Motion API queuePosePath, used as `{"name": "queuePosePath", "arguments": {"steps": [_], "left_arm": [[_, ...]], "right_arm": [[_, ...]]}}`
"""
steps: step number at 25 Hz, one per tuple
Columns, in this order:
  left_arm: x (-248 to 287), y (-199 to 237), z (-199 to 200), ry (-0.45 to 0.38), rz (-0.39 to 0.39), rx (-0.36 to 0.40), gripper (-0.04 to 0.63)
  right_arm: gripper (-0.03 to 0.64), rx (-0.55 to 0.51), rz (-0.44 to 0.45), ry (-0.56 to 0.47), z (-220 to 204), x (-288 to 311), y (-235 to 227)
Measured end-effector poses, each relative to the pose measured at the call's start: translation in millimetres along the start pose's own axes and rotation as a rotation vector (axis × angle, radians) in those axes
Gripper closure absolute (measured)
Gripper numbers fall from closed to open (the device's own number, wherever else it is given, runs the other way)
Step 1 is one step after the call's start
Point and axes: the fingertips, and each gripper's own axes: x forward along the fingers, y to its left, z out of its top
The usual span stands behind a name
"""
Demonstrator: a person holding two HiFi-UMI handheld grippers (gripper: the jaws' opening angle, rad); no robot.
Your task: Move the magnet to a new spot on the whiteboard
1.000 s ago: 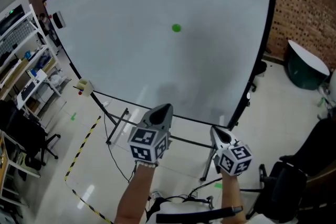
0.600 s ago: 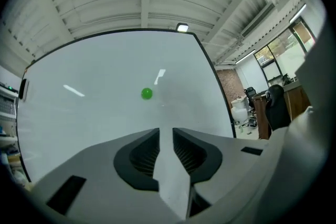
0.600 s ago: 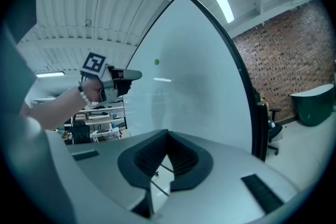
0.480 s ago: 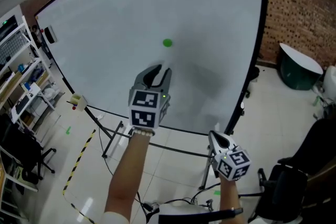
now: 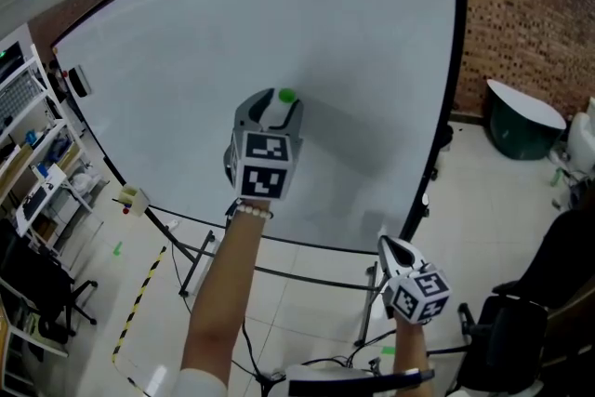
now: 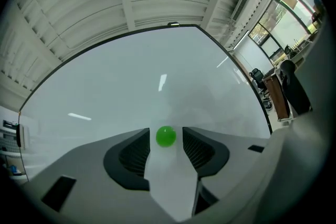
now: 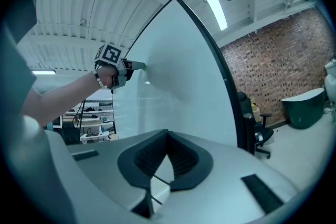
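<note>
The right tool (image 7: 168, 136) has its jaws together on nothing. Beyond, a hand (image 7: 107, 77) holds the left tool (image 7: 137, 65), jaws opening, green magnet (image 7: 143, 66) between them, at the whiteboard (image 7: 184, 86).

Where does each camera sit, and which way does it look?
Head view: on the head, looking down at the whiteboard; forearms, left gripper and right gripper show.
Left gripper view: on that gripper, facing the board; opening jaws flank the green magnet.
Right gripper view: on that gripper, facing up along the board; shut jaws, left arm show.
Shared: head and right gripper views show the left gripper at the magnet.
</note>
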Motion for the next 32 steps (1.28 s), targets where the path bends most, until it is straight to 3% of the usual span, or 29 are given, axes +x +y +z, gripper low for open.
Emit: {"name": "queuePosePath", "arguments": {"steps": [8, 10, 18, 27, 32], "left_arm": [[8.0, -0.9, -5.4, 0.010, -0.013, 0.029, 0.416], [6.8, -1.8, -3.1, 0.001, -0.012, 0.036, 0.451], [12.5, -2.3, -1.5, 0.020, -0.013, 0.077, 0.450], [12.6, 3.4, -3.2, 0.028, 0.000, 0.075, 0.477], [3.8, 0.9, -2.3, 0.015, -0.020, 0.010, 0.476]], "right_arm": [[0.609, 0.003, -0.011, -0.002, 3.3, 9.1, -1.7], [0.609, 0.003, -0.013, -0.004, 3.7, 10.0, -2.6], [0.609, 0.007, -0.020, -0.013, 7.1, 10.4, -3.5], [0.609, 0.010, -0.038, -0.015, 7.3, 5.9, -6.0], [0.609, 0.003, -0.030, -0.021, 10.9, 4.3, -6.3]]}}
